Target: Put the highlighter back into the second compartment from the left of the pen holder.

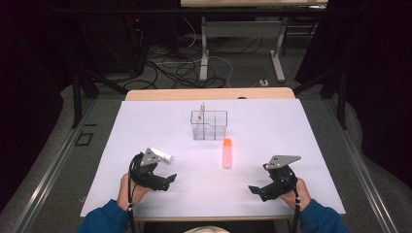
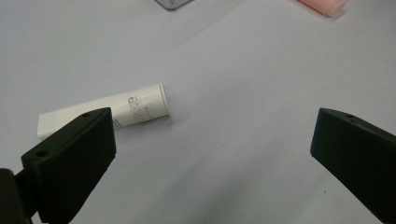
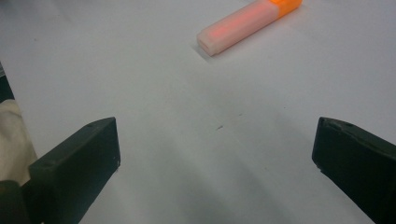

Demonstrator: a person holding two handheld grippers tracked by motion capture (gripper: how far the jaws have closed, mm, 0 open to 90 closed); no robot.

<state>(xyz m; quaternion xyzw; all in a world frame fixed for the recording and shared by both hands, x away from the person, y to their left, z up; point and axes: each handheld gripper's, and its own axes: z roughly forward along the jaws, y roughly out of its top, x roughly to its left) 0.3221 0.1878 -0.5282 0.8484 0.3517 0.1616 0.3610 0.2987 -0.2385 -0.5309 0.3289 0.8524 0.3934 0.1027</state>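
Observation:
A white tube (image 2: 109,113) lies flat on the white table, just ahead of my left gripper's left jaw; in the high view the white tube (image 1: 162,155) pokes out past the grey plate. My left gripper (image 1: 167,180) is open and holds nothing. An orange tube (image 1: 227,152) with an orange cap lies near the table's middle; the right gripper view has the orange tube (image 3: 243,24) far ahead. My right gripper (image 1: 256,191) is open and holds nothing, low at the front right. A clear plastic divided holder (image 1: 209,124) stands at the back with a thin stick in it.
The white table sheet (image 1: 272,126) ends at a wooden edge (image 1: 209,93) at the back. Beyond it are desk legs and cables on the floor. A pale cloth (image 3: 14,140) shows at the left of the right gripper view.

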